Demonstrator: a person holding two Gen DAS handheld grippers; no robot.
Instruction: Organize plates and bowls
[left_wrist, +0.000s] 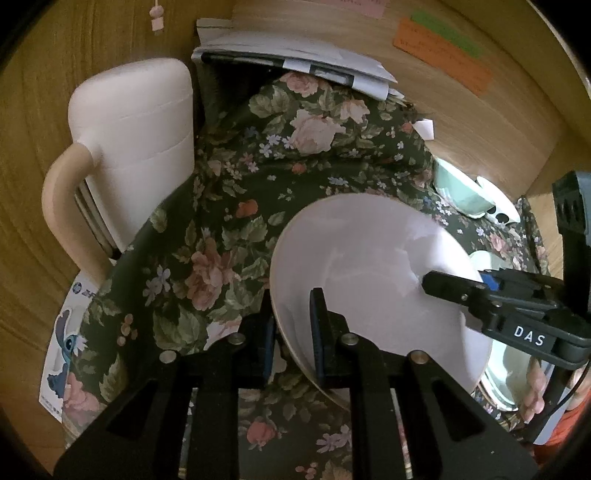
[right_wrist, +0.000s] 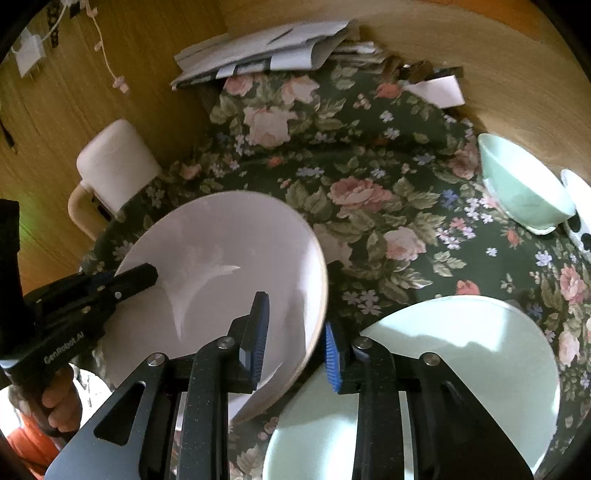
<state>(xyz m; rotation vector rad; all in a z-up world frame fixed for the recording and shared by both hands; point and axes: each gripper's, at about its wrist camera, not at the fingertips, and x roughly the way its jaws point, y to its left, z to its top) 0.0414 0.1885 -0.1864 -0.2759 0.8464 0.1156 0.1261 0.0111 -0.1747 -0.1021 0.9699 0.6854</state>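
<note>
Two grippers met on one white plate (left_wrist: 369, 280), which was lifted and tilted above the floral tablecloth (left_wrist: 207, 229). The left gripper (left_wrist: 293, 332) pinched the plate's rim at about 7 o'clock, one blue pad on each face. The right gripper (right_wrist: 295, 343) straddled the opposite rim near 4 o'clock, its pads (right_wrist: 258, 332) close on either side; whether both pressed the plate could not be told. Under that rim, at 5 o'clock in the right wrist view, lay a pale green plate (right_wrist: 480, 350) flat on the cloth. Farther off, at 2 o'clock, a mint green bowl (right_wrist: 524, 188) stood beside a white dish with black spots (right_wrist: 580, 221). At 10 o'clock a white jug (left_wrist: 136, 140) with a beige handle rested against the wooden wall.
</note>
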